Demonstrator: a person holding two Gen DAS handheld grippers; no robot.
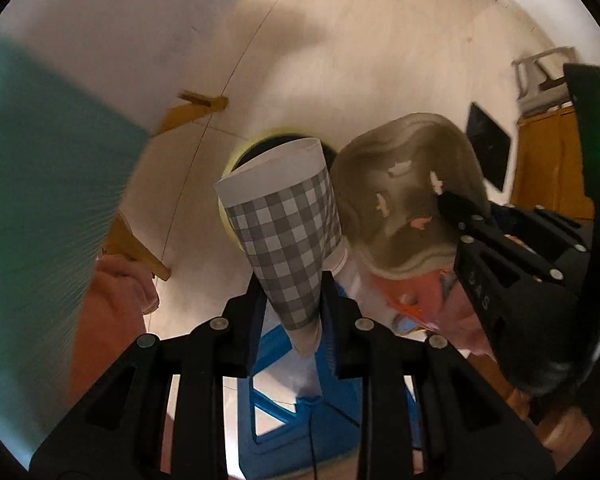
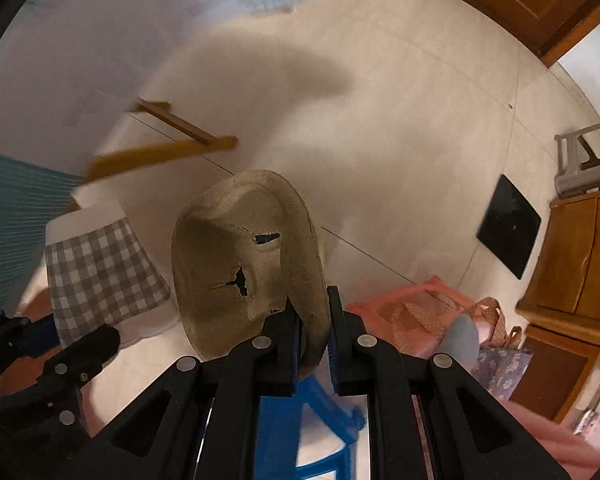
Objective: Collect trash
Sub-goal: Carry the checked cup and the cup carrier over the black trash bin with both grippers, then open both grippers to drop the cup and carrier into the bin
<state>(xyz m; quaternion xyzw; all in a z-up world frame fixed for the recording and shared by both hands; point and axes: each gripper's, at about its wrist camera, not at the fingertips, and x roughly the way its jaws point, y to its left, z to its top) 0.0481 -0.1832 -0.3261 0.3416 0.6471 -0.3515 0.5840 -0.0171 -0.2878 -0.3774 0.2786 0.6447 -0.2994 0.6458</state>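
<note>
pale tiled floor (image 2: 400, 152) fills the background of both views, crossed by thin joint lines, with blurred wooden desk legs (image 2: 168, 148) and a teal surface (image 1: 40, 184) at the left edge.

left claw (image 1: 296, 316): jaws set narrow, pressing from both sides on the flattened lower part of a grey-and-white checked paper cup (image 1: 284, 236). the cup widens away from the claw, its white rim furthest out. just past that rim lies a round yellow-rimmed bin opening (image 1: 240, 156), mostly hidden behind the cup. under the claw a blue plastic stool (image 1: 276, 412) shows between the fingers.

right claw (image 2: 314, 324): jaws closed down to a thin gap, pinching the rim of a beige moulded pulp tray (image 2: 220, 280). the tray stands on edge ahead of the claw, its hollow side turned to the claw's left, with two ragged torn holes in its base. in the left wrist view the same tray sits just right of the cup, near touching; whether they touch cannot be told.

further out, to the right of the right claw: a pink basket (image 2: 412, 308), a patterned bag (image 2: 496, 360), a black square panel (image 2: 508, 232) on the floor, a grey plastic stool (image 2: 588, 156) and a wooden cabinet (image 2: 580, 256). a wooden door (image 2: 516, 4) stands at the far top.
</note>
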